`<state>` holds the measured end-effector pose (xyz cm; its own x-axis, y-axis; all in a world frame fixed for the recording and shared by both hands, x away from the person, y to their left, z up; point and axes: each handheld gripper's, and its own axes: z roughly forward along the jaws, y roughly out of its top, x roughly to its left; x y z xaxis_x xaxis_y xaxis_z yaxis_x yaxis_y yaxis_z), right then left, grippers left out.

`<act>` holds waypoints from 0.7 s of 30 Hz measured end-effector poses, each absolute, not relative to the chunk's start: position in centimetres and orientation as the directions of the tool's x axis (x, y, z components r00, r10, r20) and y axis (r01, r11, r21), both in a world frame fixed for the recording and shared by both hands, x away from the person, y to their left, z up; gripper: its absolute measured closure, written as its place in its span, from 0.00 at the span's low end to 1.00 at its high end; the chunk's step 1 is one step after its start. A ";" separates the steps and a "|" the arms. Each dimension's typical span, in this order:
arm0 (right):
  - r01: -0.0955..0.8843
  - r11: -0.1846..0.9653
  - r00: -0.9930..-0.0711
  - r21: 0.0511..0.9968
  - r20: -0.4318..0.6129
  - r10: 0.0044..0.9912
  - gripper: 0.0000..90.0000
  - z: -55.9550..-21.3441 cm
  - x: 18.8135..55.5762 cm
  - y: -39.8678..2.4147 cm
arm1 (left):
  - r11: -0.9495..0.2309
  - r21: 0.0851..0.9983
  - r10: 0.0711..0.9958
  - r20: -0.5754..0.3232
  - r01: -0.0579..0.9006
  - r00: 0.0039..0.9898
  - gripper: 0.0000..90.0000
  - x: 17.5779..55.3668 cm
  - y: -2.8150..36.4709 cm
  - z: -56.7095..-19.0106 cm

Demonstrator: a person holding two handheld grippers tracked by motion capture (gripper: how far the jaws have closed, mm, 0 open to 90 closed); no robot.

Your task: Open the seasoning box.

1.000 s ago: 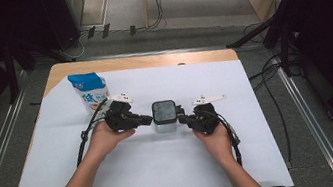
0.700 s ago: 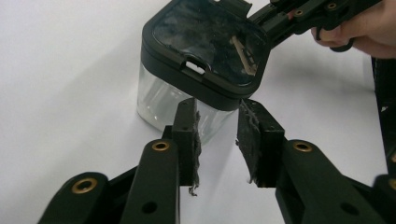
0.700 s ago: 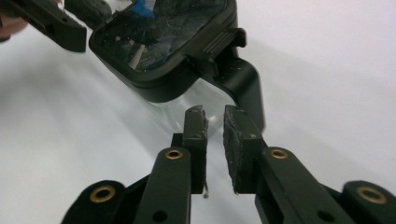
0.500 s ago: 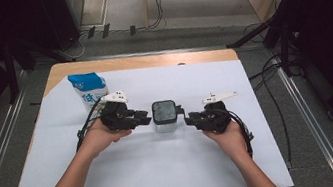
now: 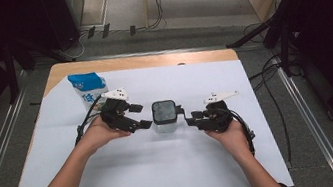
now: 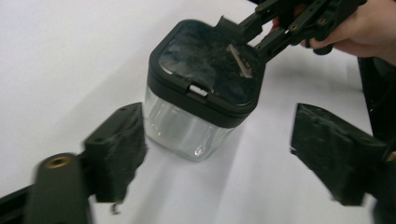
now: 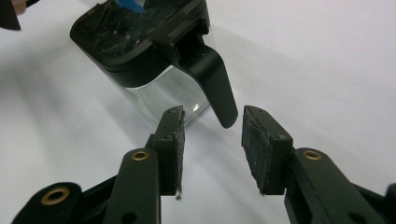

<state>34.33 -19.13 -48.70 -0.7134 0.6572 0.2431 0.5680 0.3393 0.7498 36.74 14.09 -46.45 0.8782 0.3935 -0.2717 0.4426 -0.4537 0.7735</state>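
Note:
A clear square jar with a black lid and a black handle stands mid-table on the white sheet. My left gripper is at its left side, open, its jaws just having spread wide. In the left gripper view the jar stands just ahead of the pads, which do not touch it. My right gripper is at the jar's right side, open, its jaws also just having been opening. In the right gripper view the handle's tip hangs just above the gap between the pads, untouched.
A blue and white carton stands at the back left of the white sheet, behind my left hand. The wooden table edge runs along the back. Cables lie on the floor to the right.
Both grippers were against the jar; the left jaws have since spread wide, and the right gripper has drawn back to the right with its jaws parted. The jar stayed in place.

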 end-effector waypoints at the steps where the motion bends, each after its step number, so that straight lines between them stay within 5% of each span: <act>1: 0.568 0.339 -0.715 0.750 0.246 0.654 0.67 -48.7 34.4 -19.2 | -0.473 0.775 0.394 -0.239 0.419 0.887 0.17 36.8 13.9 -46.4; 21: 0.577 0.346 -0.712 0.740 0.249 0.657 0.65 -49.1 34.6 -18.8 | -0.525 0.775 0.312 -0.209 0.351 0.927 0.06 38.5 11.5 -47.6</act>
<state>34.65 -18.85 -49.09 -0.7121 0.6566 0.2485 0.5771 0.3458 0.7398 38.54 11.54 -47.57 0.9268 0.3123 -0.2088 0.3515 -0.5248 0.7753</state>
